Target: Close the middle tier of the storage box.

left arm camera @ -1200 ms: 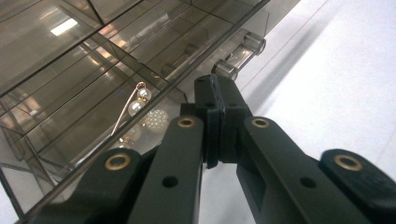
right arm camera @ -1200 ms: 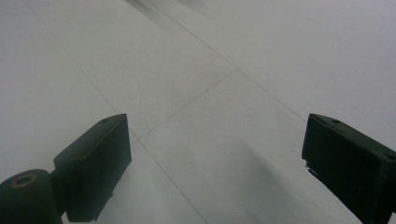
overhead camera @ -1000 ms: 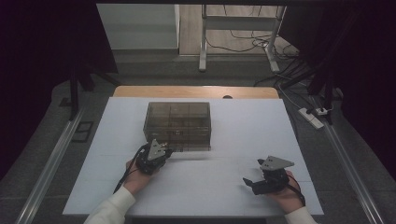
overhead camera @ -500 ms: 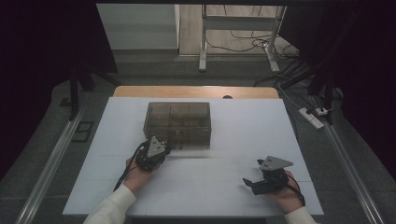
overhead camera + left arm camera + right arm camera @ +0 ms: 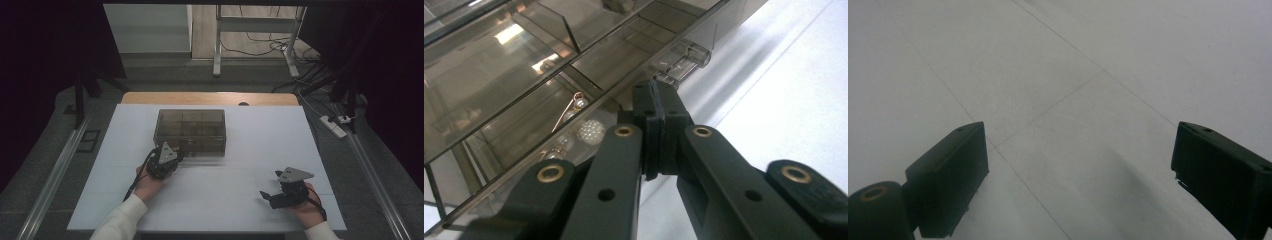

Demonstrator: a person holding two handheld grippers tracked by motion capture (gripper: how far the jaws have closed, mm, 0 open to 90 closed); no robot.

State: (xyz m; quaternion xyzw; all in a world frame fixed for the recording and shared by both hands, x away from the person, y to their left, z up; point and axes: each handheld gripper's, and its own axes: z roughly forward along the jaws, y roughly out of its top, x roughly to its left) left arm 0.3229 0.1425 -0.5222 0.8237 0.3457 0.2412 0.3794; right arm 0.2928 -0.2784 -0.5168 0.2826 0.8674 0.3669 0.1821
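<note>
Two grippers are at work: the left gripper [image 5: 172, 156], jaws pressed together, noses against the front edge of the smoky compartment box [image 5: 190, 131], apparently unopened with pearl jewellery [image 5: 589, 131] inside, while the right gripper [image 5: 267, 196] rests wide apart on the white table [image 5: 260, 140].

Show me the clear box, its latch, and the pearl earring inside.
clear box [image 5: 190, 122], high view, on its lid.
latch [image 5: 684, 59], left gripper view, on the clasp's front.
pearl earring [image 5: 590, 131], left gripper view, on the beaded ball.
</note>
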